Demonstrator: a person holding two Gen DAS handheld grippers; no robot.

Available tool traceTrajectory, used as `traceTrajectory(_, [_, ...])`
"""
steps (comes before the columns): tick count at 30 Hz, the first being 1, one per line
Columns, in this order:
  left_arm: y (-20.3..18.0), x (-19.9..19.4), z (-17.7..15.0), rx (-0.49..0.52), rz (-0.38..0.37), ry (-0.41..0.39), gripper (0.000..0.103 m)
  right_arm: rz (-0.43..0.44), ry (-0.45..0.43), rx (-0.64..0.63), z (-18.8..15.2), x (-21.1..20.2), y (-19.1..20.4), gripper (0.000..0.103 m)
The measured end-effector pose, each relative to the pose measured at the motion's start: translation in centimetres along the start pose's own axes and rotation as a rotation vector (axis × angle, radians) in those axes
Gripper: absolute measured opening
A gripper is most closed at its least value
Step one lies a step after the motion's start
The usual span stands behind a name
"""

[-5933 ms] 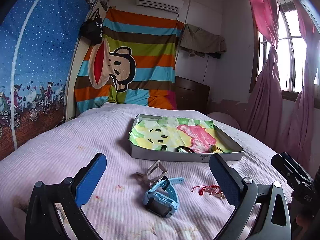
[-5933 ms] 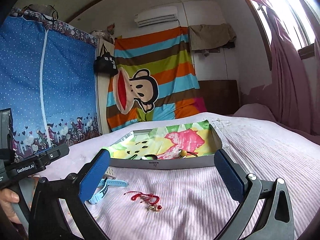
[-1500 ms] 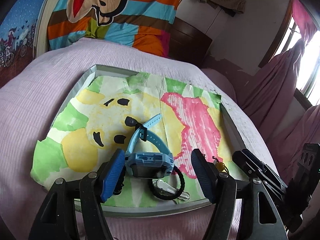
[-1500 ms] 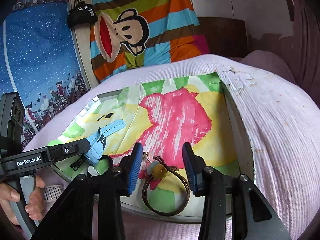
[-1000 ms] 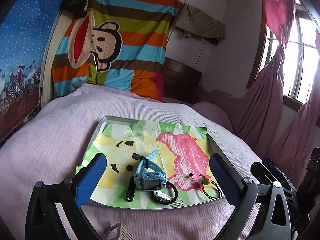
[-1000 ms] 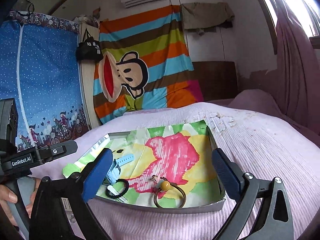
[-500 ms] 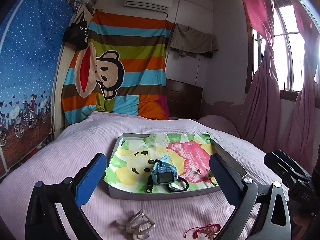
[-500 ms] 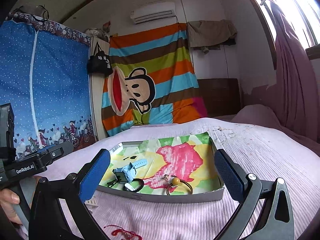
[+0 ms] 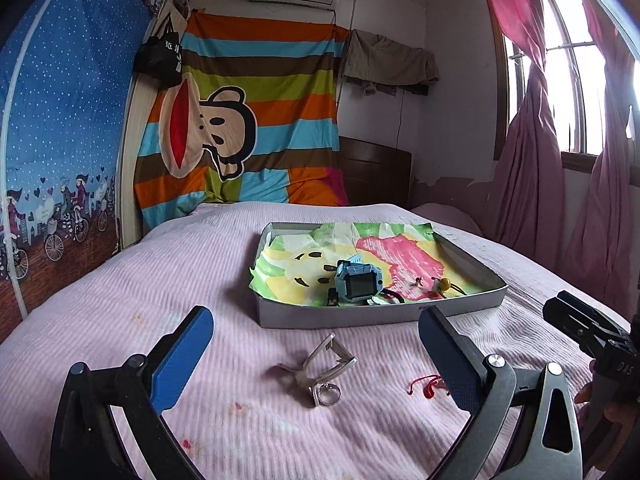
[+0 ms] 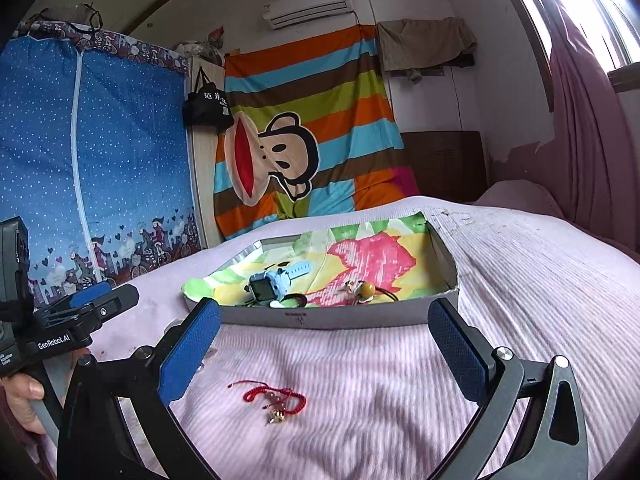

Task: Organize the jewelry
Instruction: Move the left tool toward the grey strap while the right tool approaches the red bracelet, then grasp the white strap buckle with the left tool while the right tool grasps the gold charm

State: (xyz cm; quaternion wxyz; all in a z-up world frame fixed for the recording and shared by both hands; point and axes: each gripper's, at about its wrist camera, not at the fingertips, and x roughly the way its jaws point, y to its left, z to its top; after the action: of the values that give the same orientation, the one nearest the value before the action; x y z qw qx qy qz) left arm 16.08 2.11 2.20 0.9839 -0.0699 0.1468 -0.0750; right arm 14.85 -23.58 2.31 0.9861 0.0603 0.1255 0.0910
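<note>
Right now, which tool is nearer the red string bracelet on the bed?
Right. The red string bracelet lies just ahead of the open right tool, between its fingers. The open left tool sits further left, facing the silver clip.

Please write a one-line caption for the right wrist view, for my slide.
Open right gripper above a red string bracelet on the pink bedspread, facing a tray holding a blue watch.

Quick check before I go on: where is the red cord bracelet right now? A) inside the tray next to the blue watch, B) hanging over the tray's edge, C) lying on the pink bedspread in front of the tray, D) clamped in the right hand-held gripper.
C: the red cord bracelet lies on the pink bedspread, short of the tray, between the open fingers of the right hand-held gripper, touching neither.
</note>
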Motion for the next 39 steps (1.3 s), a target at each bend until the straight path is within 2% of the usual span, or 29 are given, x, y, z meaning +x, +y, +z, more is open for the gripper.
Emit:
traceTrajectory(6, [0.7,0.1,-0.8,-0.012,-0.021,0.057,0.103,0.025,0.046,-0.018,-1.4,0.2,0.2,0.102])
traceTrajectory(15, [1.2,2.0,-3.4,-0.032,-0.095,0.232,0.102,0.061,0.132,-0.049,-2.8,1.3,0.6,0.102])
traceTrajectory(16, [1.1,2.1,-3.5,-0.028,-0.105,0.245,0.098,0.065,0.148,-0.046,-3.0,1.6,0.5,0.100])
traceTrajectory(18, [0.9,2.6,-3.7,-0.020,-0.119,0.278,0.091,0.076,0.178,-0.042,-3.4,2.2,0.3,0.090])
traceTrajectory(19, [0.8,2.9,-3.8,-0.017,-0.125,0.295,0.085,0.083,0.197,-0.041,-3.6,2.6,0.3,0.078])
traceTrajectory(20, [0.8,3.2,-3.9,-0.017,-0.132,0.312,0.081,0.088,0.215,-0.042,-3.8,2.9,0.3,0.072])
traceTrajectory(23, [1.0,4.1,-3.9,-0.036,-0.144,0.347,0.075,0.111,0.264,-0.052,-4.5,3.9,0.7,0.066])
traceTrajectory(25, [1.3,4.7,-3.8,-0.056,-0.153,0.369,0.068,0.126,0.296,-0.066,-5.0,4.4,1.1,0.056])
traceTrajectory(32, [1.7,6.2,-4.0,-0.094,-0.151,0.408,0.043,0.153,0.384,-0.084,-6.2,6.0,1.8,0.037])
traceTrajectory(39, [2.1,7.4,-4.2,-0.134,-0.131,0.435,0.023,0.177,0.419,-0.090,-6.6,6.7,2.1,0.030])
